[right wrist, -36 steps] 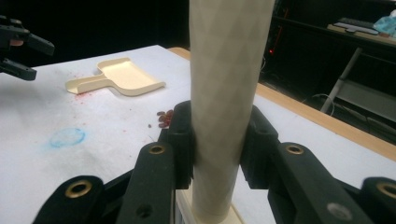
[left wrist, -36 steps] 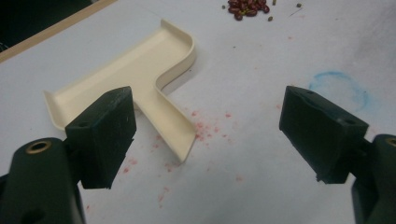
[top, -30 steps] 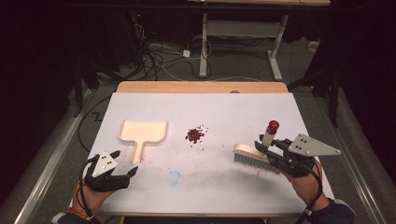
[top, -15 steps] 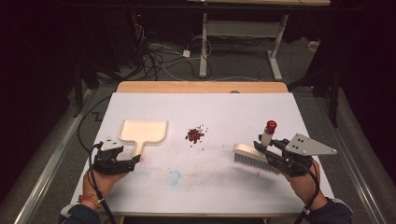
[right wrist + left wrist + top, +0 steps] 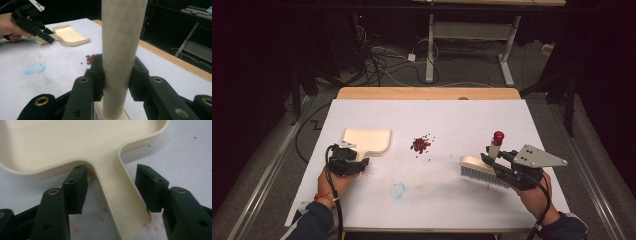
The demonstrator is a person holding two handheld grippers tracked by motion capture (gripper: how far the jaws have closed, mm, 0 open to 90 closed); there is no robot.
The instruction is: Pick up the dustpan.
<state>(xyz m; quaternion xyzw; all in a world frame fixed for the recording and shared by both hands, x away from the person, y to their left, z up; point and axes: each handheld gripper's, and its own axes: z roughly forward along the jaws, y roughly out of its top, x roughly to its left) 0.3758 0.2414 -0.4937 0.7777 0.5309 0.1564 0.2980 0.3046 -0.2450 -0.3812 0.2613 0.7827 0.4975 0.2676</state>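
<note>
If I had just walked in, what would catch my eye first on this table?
Probably the small heap of dark red bits in the middle of the white table. To its right, the right gripper clamps a brush by its upright handle; to its left, the left gripper, jaws just closing, straddles the handle of a cream dustpan.

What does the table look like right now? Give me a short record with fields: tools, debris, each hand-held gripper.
dustpan: cream dustpan flat on the white table, handle toward the person
debris: small pile of dark red bits between dustpan and brush
brush: cream brush with red-tipped handle, bristles down on the table
left hand-held gripper: jaws astride the dustpan handle, have just been closing, pads not yet pressing on it
right hand-held gripper: shut on the brush handle
stain: faint blue ring near the front edge
</note>
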